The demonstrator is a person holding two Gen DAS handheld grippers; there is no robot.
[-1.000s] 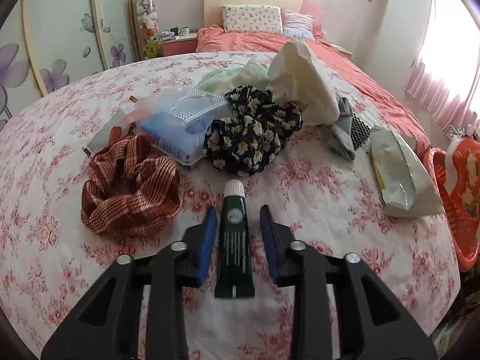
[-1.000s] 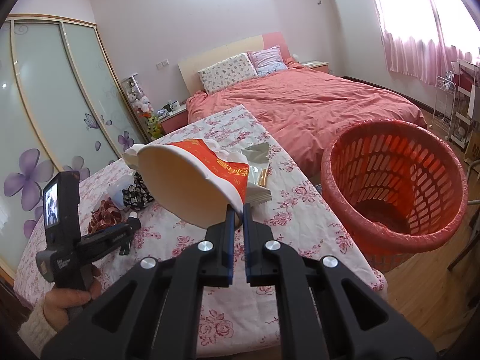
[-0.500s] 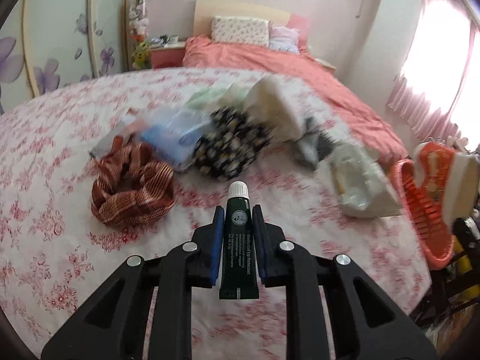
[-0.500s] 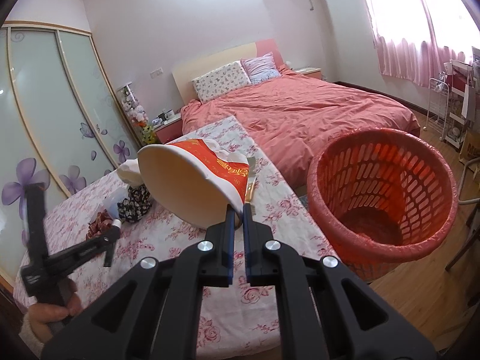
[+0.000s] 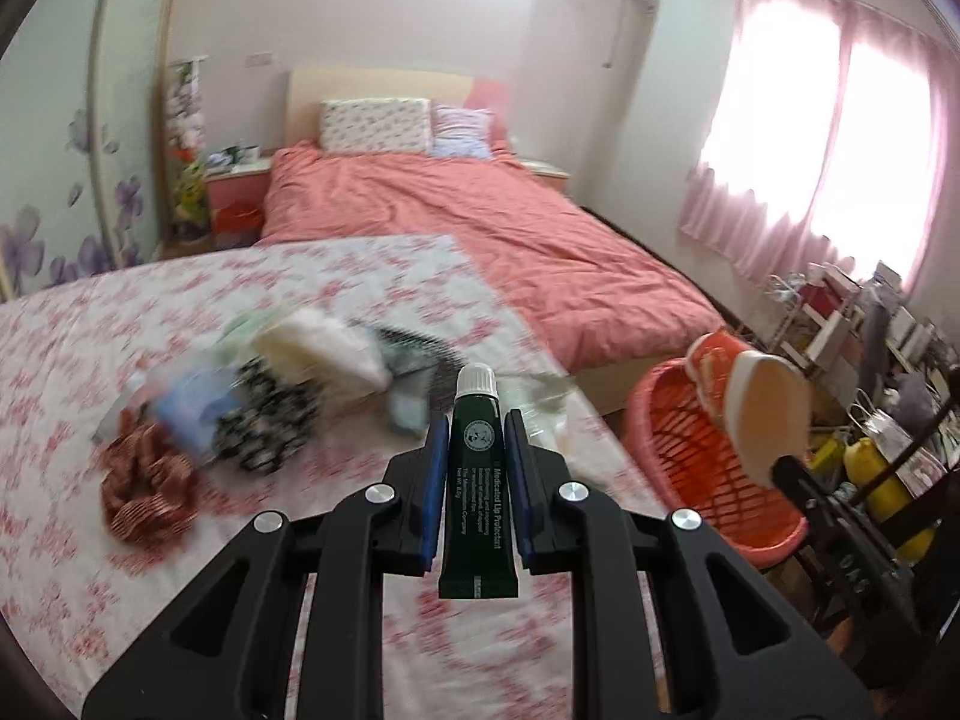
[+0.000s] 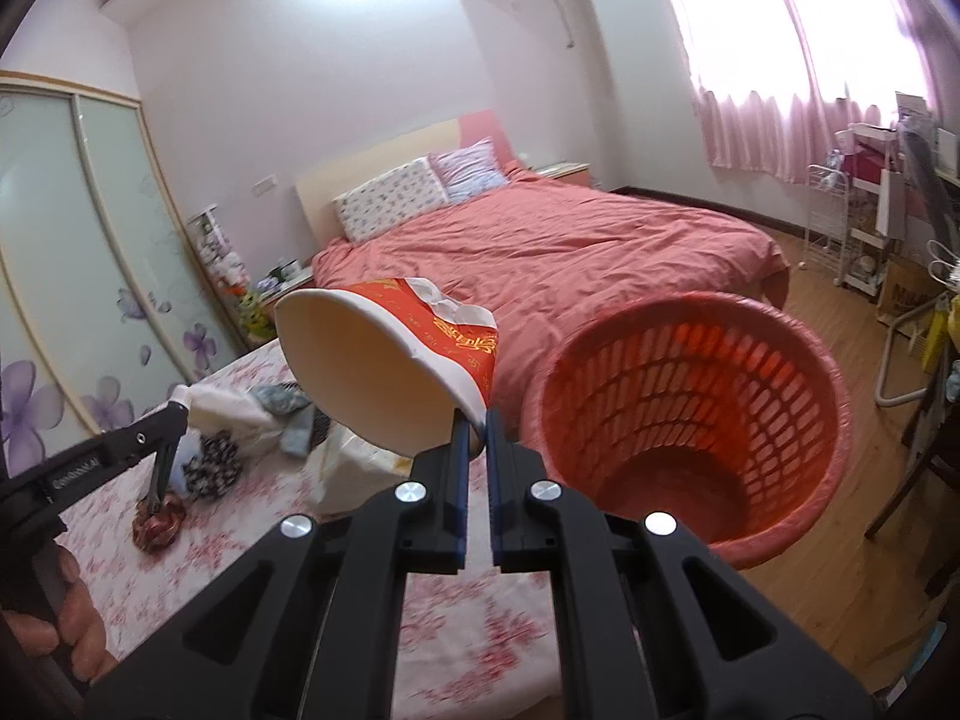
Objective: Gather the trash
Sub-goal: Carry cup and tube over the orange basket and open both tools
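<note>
My left gripper [image 5: 476, 468] is shut on a dark green tube with a white cap [image 5: 477, 480] and holds it above the floral-cloth table [image 5: 78, 324]. My right gripper [image 6: 473, 456] is shut on the rim of a crumpled red and white paper bowl [image 6: 384, 372], held just left of the red plastic basket [image 6: 690, 420]. The bowl [image 5: 756, 408] and basket [image 5: 696, 456] also show in the left wrist view, at the right past the table edge.
On the table lie a brown plaid scrunchie [image 5: 147, 489], a daisy-print scrunchie [image 5: 264, 426], a clear plastic box [image 5: 192, 402], a white crumpled bag [image 5: 324, 348] and a plastic wrapper [image 6: 354, 468]. A pink bed [image 6: 552, 246] stands behind. Cluttered shelves [image 5: 852, 324] line the right wall.
My left gripper has lifted the green tube off the table and swung right toward the basket. My right gripper has carried the paper bowl closer to the basket.
</note>
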